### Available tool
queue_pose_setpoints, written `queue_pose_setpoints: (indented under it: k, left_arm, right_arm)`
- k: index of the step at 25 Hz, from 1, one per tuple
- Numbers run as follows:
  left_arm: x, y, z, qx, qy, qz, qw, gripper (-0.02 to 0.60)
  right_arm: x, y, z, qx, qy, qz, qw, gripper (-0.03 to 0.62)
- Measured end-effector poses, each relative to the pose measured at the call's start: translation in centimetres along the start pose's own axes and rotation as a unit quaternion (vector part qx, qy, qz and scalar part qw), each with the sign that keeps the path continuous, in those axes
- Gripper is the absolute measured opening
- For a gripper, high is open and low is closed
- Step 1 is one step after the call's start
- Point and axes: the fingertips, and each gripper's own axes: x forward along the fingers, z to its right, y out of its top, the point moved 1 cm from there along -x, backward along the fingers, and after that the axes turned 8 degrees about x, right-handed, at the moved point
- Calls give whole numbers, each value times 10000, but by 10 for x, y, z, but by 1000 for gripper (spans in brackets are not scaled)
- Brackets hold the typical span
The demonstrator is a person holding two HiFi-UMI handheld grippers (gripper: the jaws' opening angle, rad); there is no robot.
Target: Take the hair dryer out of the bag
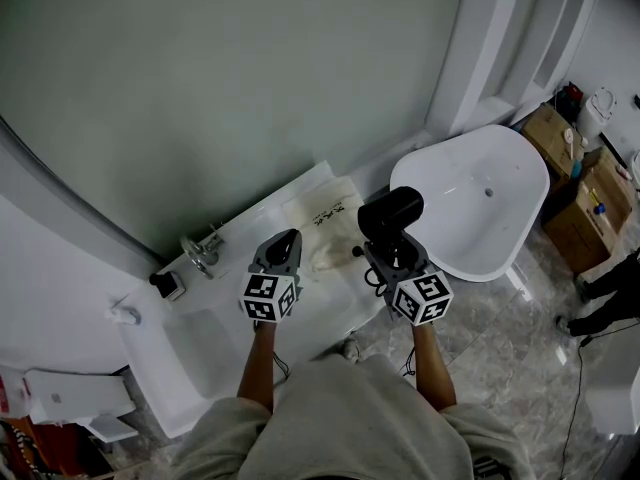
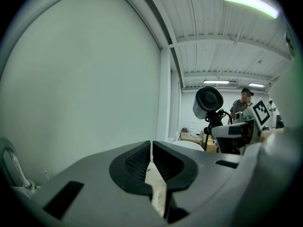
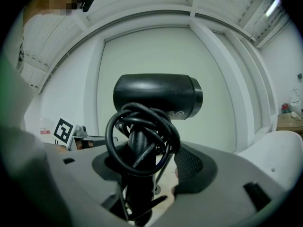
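Head view: right gripper (image 1: 391, 252) clamps the hair dryer (image 1: 392, 211) by its handle, clear of the bag (image 1: 328, 218), whose edge the closed left gripper (image 1: 288, 241) pinches; removal looks essentially done.

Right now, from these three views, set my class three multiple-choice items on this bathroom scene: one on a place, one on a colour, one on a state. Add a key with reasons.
1. Where is the black hair dryer with the cord wound round its handle?
A. In the right gripper
B. Inside the bag
C. In the bathtub

2. What colour is the flat cloth bag on the counter?
A. Red
B. Cream
C. Blue

3. In what state is the left gripper?
A. Wide open and empty
B. Shut on the bag's cloth
C. Shut on the faucet

Key:
1 A: the right gripper view shows the handle between its jaws.
2 B: the head view shows pale cream fabric.
3 B: the left gripper view shows its jaws together, pinching a cream strip.
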Motion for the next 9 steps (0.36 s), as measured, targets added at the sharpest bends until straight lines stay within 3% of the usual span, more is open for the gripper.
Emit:
queue_pose_setpoints:
  k: [9]
  left_arm:
    - [1,-6,-1,5,47,-55,10000,18]
  right_arm:
    - [4,-2,0,-44,16,-27,10000,276]
